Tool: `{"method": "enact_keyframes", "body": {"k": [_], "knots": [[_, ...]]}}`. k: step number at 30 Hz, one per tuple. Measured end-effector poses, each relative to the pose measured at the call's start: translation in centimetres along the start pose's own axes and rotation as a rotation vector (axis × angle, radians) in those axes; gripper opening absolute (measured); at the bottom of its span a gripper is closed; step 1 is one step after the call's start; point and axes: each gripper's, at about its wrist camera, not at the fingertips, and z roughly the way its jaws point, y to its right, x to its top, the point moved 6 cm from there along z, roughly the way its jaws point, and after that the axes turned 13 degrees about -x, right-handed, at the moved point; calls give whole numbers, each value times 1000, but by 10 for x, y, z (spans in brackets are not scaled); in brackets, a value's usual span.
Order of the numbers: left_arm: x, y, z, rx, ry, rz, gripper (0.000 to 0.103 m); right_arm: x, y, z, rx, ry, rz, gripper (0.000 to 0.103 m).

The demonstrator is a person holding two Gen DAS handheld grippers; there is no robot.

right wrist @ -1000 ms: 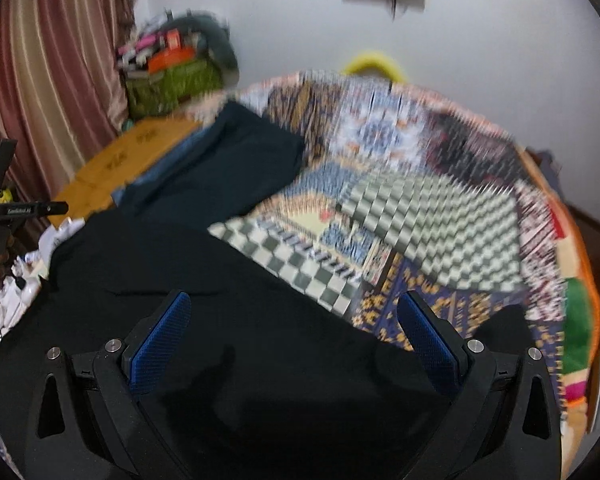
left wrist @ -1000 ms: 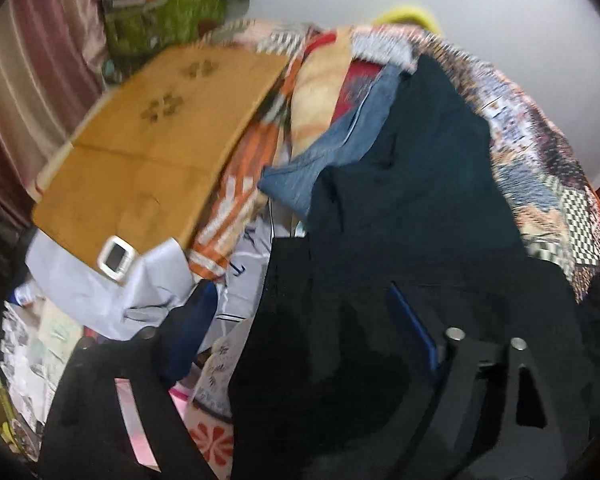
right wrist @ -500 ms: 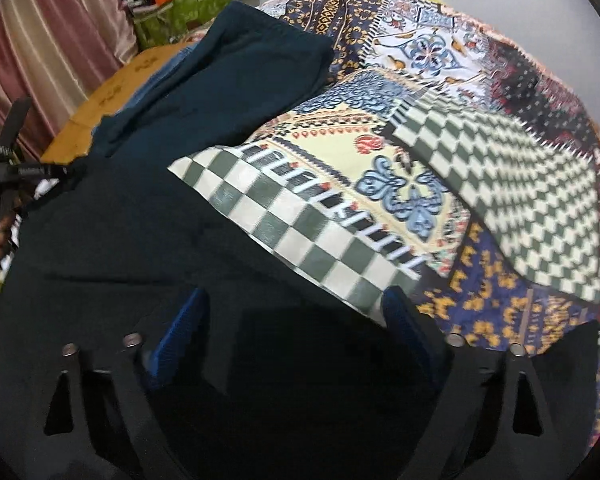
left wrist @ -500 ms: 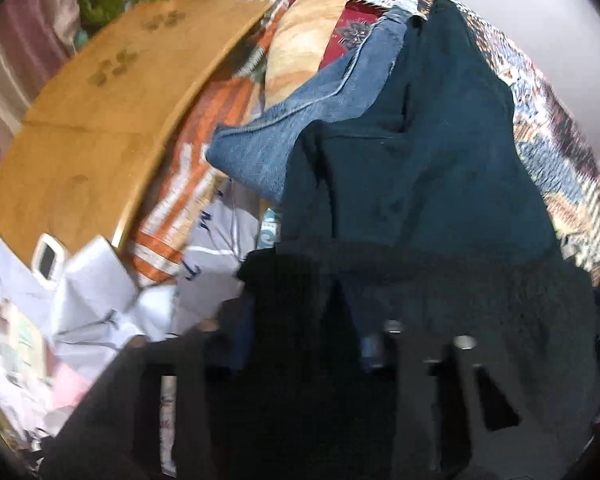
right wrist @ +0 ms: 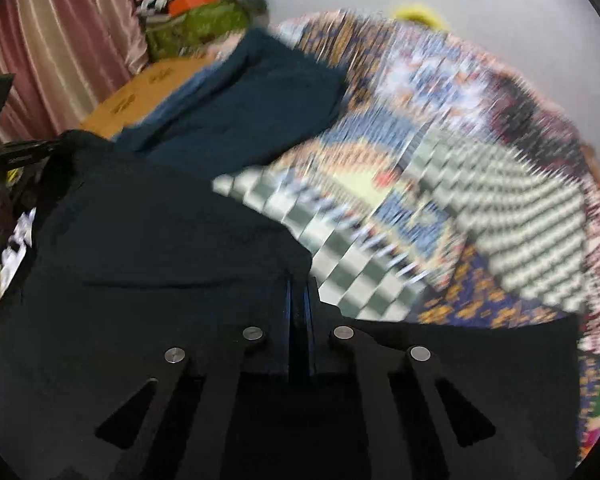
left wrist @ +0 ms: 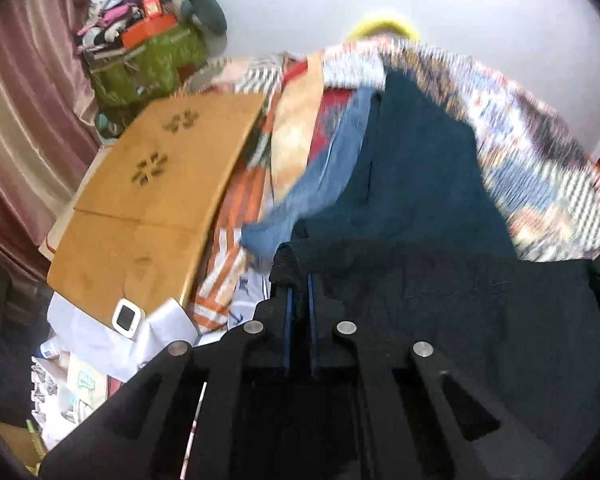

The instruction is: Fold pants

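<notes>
Black soft pants (left wrist: 480, 320) bunched, left tool (left wrist: 298, 280) and right tool (right wrist: 299, 280) each clenched on fabric edge, patchwork quilt (right wrist: 480, 184) beneath.

The black pants (right wrist: 148, 248) lie across the near edge of the bed (right wrist: 480, 184), on the patchwork quilt. Behind them, toward the bed's left edge, lies a pile of folded pants (right wrist: 240, 112), with jeans (left wrist: 320, 184) under it on its left. A wooden board (left wrist: 156, 192) lies beyond the bed's left edge, and a heaped bag (left wrist: 148, 60) stands behind it at the wall.
</notes>
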Motion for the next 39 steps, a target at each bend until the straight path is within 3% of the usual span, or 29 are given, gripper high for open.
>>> {"method": "enact_keyframes", "body": {"k": [4,8,18,24,32,39], "knots": [[8,5,-41,-15,72,18,5,17,11,-38,-27,89,29,5],[-5,9,-75,-38,111,22,5,16,12,-74,-19,138,26,5],[-74,9,-142,-59,151,19,4,-44,-18,-139,1,177,-25,5],[-125,-3,-157,-85,118,-36,2,-86,-39,-152,25,158,-36,5],[-200,-26,-142,-135,10,-171,2,-128,-57,-152,65,111,13,5],[-233,-37,-132,-86,-53,-212,2,-145,-56,-154,81,88,37,8]]}}
